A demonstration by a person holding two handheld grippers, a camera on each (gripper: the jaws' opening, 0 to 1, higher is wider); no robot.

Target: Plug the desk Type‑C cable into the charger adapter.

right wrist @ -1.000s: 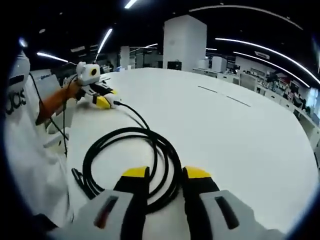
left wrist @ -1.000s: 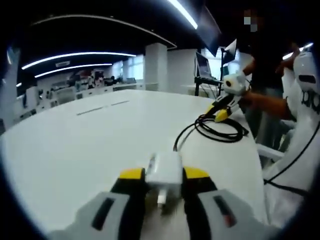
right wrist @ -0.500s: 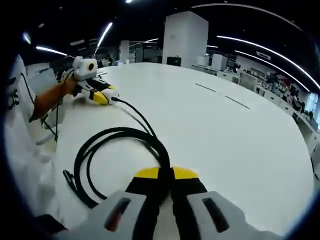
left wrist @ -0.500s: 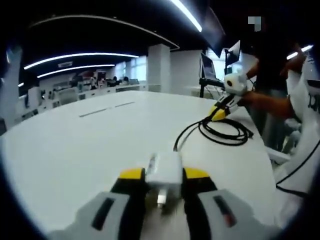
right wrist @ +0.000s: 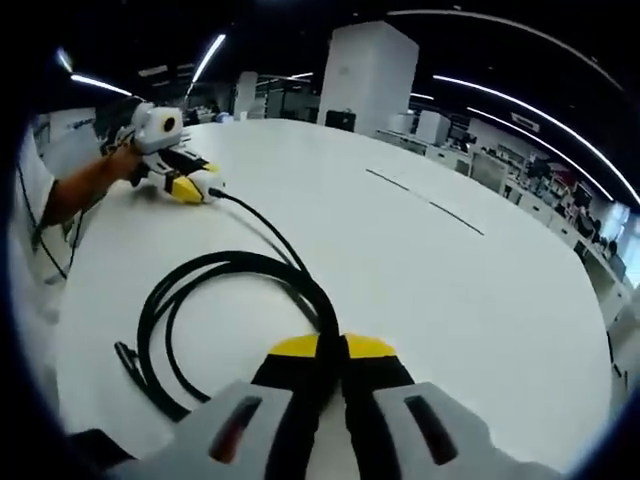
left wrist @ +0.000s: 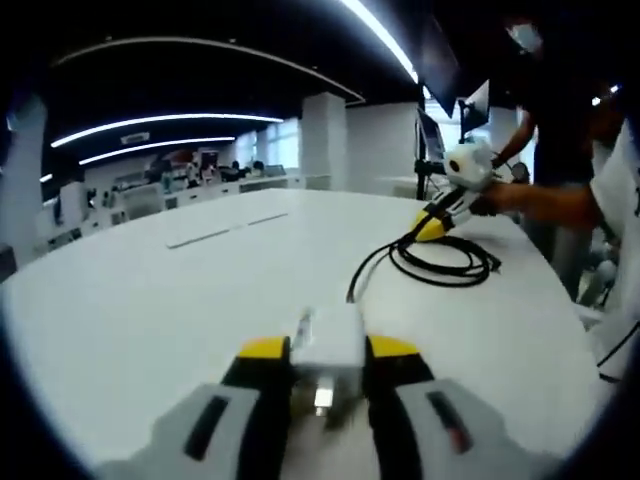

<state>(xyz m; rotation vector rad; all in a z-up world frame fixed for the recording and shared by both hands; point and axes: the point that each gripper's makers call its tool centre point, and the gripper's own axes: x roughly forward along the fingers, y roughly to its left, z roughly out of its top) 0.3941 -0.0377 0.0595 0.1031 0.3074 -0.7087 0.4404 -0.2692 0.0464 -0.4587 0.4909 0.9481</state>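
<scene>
Charger adapter (left wrist: pixel 327 347): lower part hidden between left tongs (left wrist: pixel 327 350); port blurred, detail unreadable.
Cable (right wrist: pixel 235 300): stretch at right tongs (right wrist: pixel 333 346) hidden between closed yellow tips; whether actually pinched hard to tell. Far end runs behind left tongs, junction too small to read.
Loose plug (right wrist: pixel 125 352): type too small to tell.
Person (left wrist: pixel 560 150): cut by left gripper view's edge.
Background desks (left wrist: pixel 150 190): blurred.
</scene>
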